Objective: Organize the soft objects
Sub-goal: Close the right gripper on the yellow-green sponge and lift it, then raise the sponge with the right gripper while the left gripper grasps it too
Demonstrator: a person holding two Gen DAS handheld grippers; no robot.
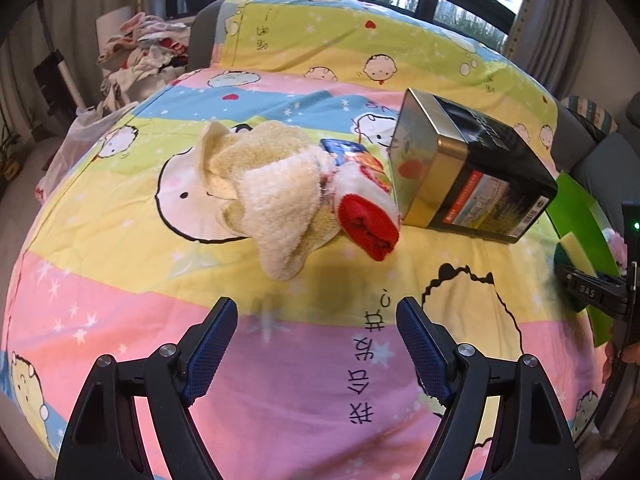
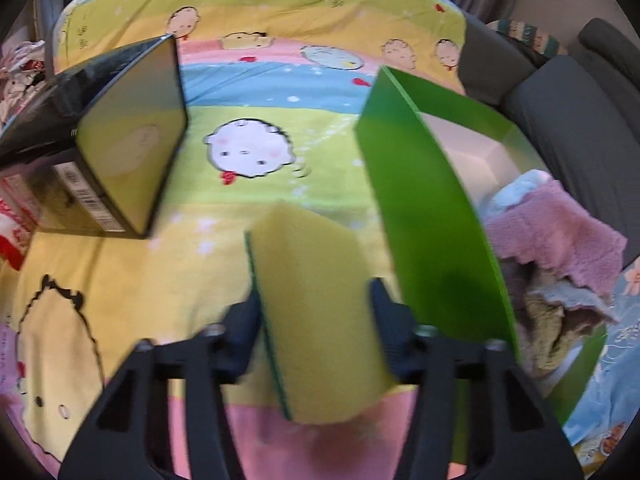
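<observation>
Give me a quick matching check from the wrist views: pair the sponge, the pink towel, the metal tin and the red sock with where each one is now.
Things:
1. sponge
2. pink towel
3. metal tin
4. red sock

Places:
A. inside the green box
B. on its side on the bedspread, open end toward the cloth pile
C. between the right gripper fingers
D. tucked in the cream cloth pile

Pairs: 1-C, 2-A, 3-B, 4-D

My left wrist camera looks steeply down over the bedspread (image 1: 280, 360) from close; my right does likewise, nearer; both catch the tin box (image 1: 472, 168) (image 2: 100, 140).
</observation>
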